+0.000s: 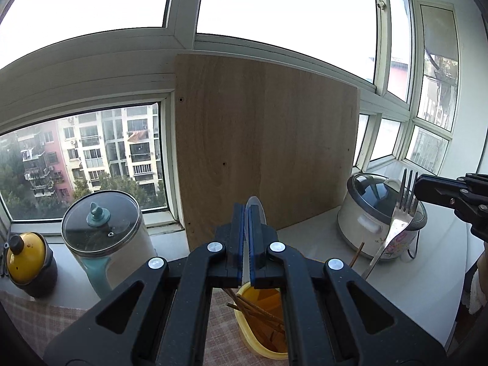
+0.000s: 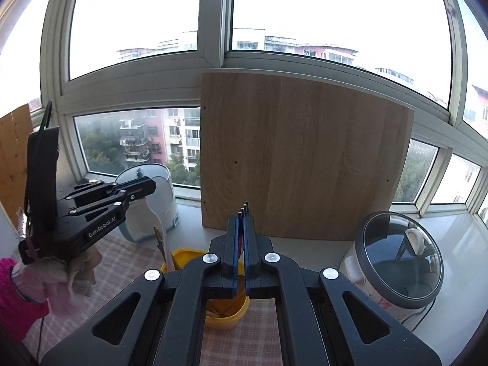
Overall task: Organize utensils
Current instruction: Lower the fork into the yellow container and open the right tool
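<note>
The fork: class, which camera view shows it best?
The left wrist view: the fork shows side-on, tines to handle, in the right claw. The right wrist view shows only its tine tips above the shut claw.

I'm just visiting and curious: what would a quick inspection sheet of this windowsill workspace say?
Surface: checked cloth on a white counter.
Job's things: yellow holder with chopsticks; fork; white spoon.
Clutter: rice cooker, glass-lidded pot, yellow-lidded jar, wooden board.
Grippers: left gripper shut on spoon; right gripper shut on fork.
Cables: cord by the cooker.
Surroundings: windows, apartment blocks outside.
</note>
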